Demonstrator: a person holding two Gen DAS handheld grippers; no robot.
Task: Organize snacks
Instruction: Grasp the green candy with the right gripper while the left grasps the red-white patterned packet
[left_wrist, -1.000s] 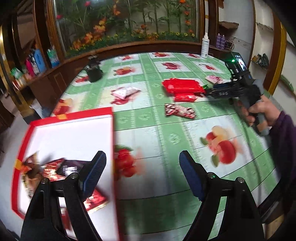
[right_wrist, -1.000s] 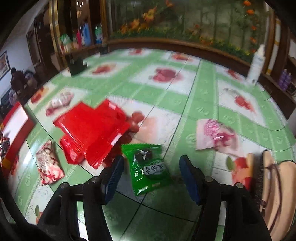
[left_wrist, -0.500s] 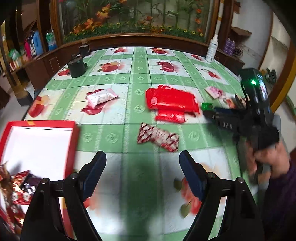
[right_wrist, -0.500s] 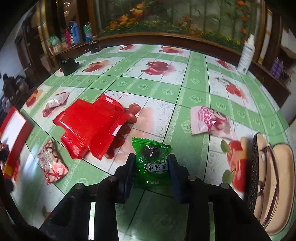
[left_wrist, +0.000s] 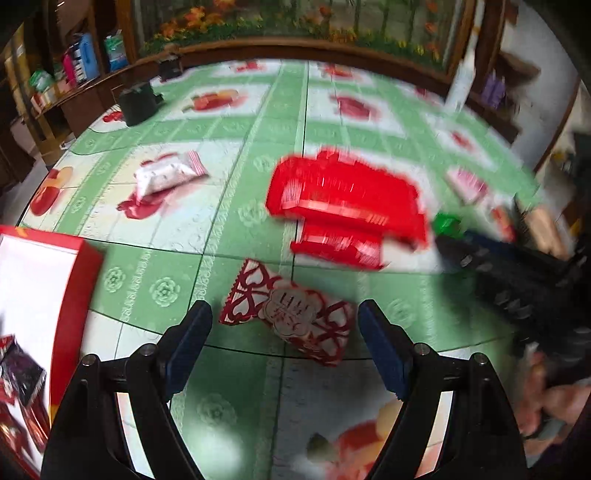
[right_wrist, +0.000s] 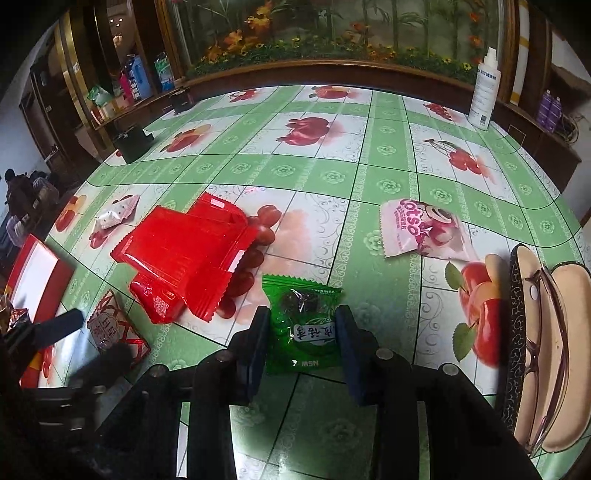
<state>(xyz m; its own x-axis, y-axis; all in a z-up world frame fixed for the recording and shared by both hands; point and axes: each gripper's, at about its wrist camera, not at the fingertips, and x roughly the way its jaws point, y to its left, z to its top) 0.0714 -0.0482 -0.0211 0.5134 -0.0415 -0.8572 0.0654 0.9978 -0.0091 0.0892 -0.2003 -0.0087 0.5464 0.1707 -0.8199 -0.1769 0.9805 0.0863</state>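
Left wrist view first: the left tool (left_wrist: 284, 334) has its jaws spread wide with nothing between the pads, sitting low over the table (left_wrist: 229, 206) and lined up on the red-and-white snack packet (left_wrist: 291, 314), which lies flat just ahead of the fingertips. The red box (left_wrist: 75, 291) with a few snacks already in it is off to the left, touching nothing else. This view is pretty blurry, so I wouldn't trust fine detail. If I were doing this grab, I'd come down so both pads straddle the packet's short side, since it lies at a slant to the fingers, and twist the wrist a bit to match before closing.

Right wrist view: the right tool (right_wrist: 301, 341) has its pads closed in on the green snack packet (right_wrist: 301, 325), one on each long edge; looks like contact on both sides, packet apparently on the table. Best bet here is to squeeze firmly enough that the slippery wrapper doesn't slide out, then lift straight up before swinging left. The stack of red packets (right_wrist: 188, 254) is just beside it and the pink packet (right_wrist: 421, 230) sits off right, near the glasses case (right_wrist: 546, 350), so a clean vertical lift avoids dragging anything.
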